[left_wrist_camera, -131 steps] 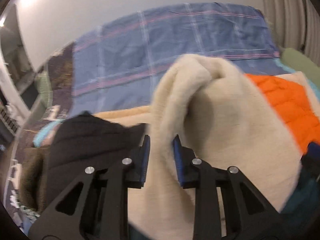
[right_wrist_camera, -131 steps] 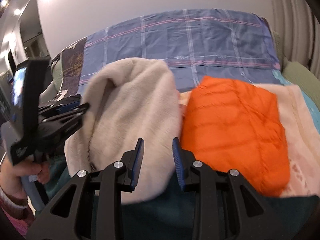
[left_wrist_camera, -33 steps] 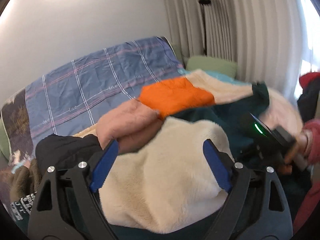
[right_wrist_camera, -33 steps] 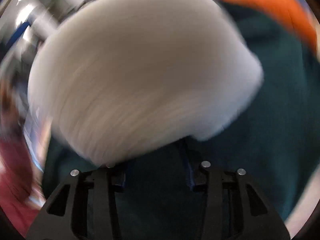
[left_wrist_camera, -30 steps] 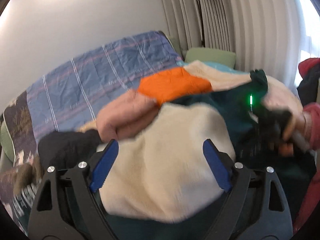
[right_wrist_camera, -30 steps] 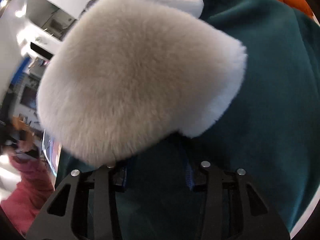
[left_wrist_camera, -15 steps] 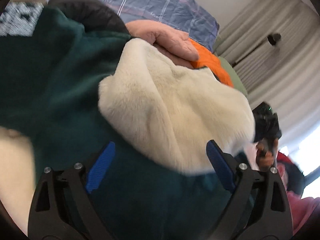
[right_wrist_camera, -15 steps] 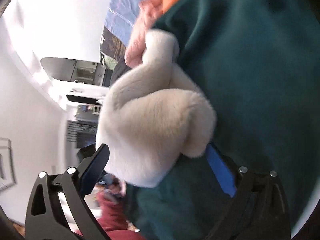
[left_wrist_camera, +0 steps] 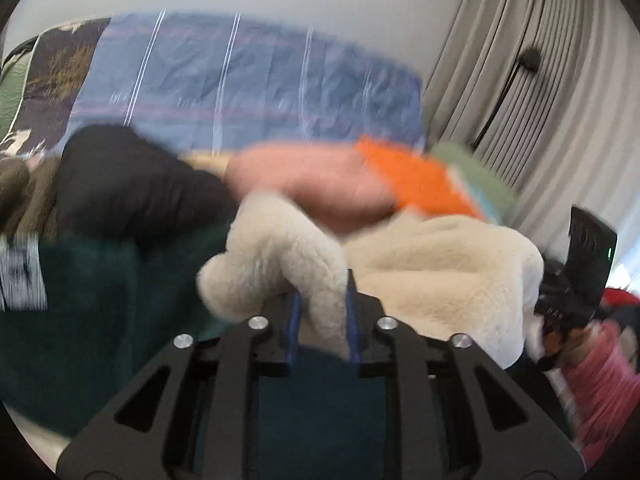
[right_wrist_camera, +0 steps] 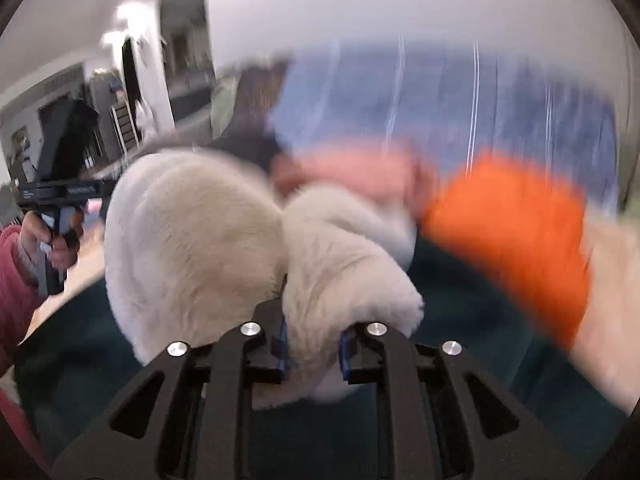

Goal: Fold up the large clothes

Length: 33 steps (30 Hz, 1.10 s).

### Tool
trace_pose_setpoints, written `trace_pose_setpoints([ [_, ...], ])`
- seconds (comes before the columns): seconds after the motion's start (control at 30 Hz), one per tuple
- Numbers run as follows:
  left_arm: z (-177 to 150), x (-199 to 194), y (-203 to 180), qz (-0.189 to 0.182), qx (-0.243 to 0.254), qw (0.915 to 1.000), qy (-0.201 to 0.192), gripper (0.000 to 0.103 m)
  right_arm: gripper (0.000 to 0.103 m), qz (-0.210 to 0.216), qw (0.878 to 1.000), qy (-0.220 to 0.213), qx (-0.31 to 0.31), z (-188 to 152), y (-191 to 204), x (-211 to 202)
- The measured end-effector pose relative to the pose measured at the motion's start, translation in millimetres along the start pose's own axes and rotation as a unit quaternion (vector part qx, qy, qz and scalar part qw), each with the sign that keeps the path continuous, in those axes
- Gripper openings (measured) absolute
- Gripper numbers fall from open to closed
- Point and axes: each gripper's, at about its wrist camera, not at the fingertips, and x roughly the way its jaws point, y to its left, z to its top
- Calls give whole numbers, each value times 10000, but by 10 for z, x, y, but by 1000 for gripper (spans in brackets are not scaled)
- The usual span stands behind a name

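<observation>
While both grip cream fleece point(left_wrist_camera: 440, 268), lettering blurred

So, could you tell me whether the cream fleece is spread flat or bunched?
Bunched: the cream fleece humps in rounded folds, pinched by both the left gripper and right gripper.

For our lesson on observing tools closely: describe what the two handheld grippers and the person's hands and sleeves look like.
Each gripper, left gripper and right gripper, has matte black angular fingers with triangular cut-outs, silver round bolt heads and blue pads on the inner faces. In the right wrist view the left gripper's black handle is held by a bare hand with a pink-red sleeve. No cables show.
</observation>
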Motion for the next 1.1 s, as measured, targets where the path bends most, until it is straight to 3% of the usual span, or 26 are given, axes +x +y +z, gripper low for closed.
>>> trace_pose_setpoints([
  [0.07, -294, 194, 75, 208, -9, 9981, 574, 29, 42, -101, 9967, 644, 480, -319, -175, 159],
  [0.13, -596, 258, 110, 372, -14, 9957, 852, 40, 52, 83, 9917, 748, 1040, -533, -320, 118],
  [0.3, -619, -34, 65, 625, 34, 9964, 564, 59, 60, 634, 9784, 566, 1885, -593, -457, -197],
  [0.43, -371, -313, -84, 923, 312, 9952, 22, 57, 77, 964, 9615, 359, 2547, -432, -605, -200],
  [0.5, -257, -357, -264, 819, 486, 9953, -184, 55, 78, 1225, 9404, 509, 3132, -288, -718, 51],
  [0.53, -201, -358, -324, 727, 569, 9955, -222, 55, 78, 1377, 9242, 640, 3505, -238, -811, 195],
  [0.6, -138, -202, -524, 592, 804, 9949, -150, 56, 71, 1469, 9065, 704, 3895, -160, -872, 492],
  [0.63, -162, -23, -631, 553, 920, 9942, 63, 56, 45, 1538, 9030, 698, 3950, -115, -856, 615],
  [0.67, -192, 107, -699, 558, 968, 9935, 224, 56, 32, 1597, 9041, 668, 3908, -64, -808, 692],
  [0.7, -223, 244, -753, 593, 1029, 9921, 411, 55, 28, 1662, 9092, 486, 3785, 9, -744, 666],
  [0.8, -301, 501, -817, 866, 1313, 9856, 615, 54, 23, 1788, 9552, -664, 2263, 370, -381, 178],
  [0.83, -317, 541, -792, 978, 1398, 9832, 656, 56, 23, 1450, 9729, -773, 1627, 415, -261, 53],
  [0.9, -363, 671, -730, 1224, 1489, 9771, 902, 61, 28, 421, 9942, -255, 957, 355, -205, 128],
  [0.93, -412, 748, -680, 1270, 1470, 9755, 1035, 61, 33, -274, 9947, 313, 944, 241, -300, 297],
  [0.97, -455, 763, -655, 1221, 1451, 9765, 1022, 61, 47, -717, 9898, 675, 1028, 141, -404, 421],
  [1.0, -491, 744, -658, 1211, 1462, 9774, 926, 61, 55, -803, 9862, 771, 1223, 33, -515, 451],
  [1.03, -518, 730, -658, 1237, 1485, 9770, 897, 61, 57, -714, 9832, 562, 1582, -51, -626, 354],
  [1.1, -515, 708, -691, 1315, 1530, 9753, 896, 60, 57, -768, 9783, 313, 1901, -58, -672, 183],
])
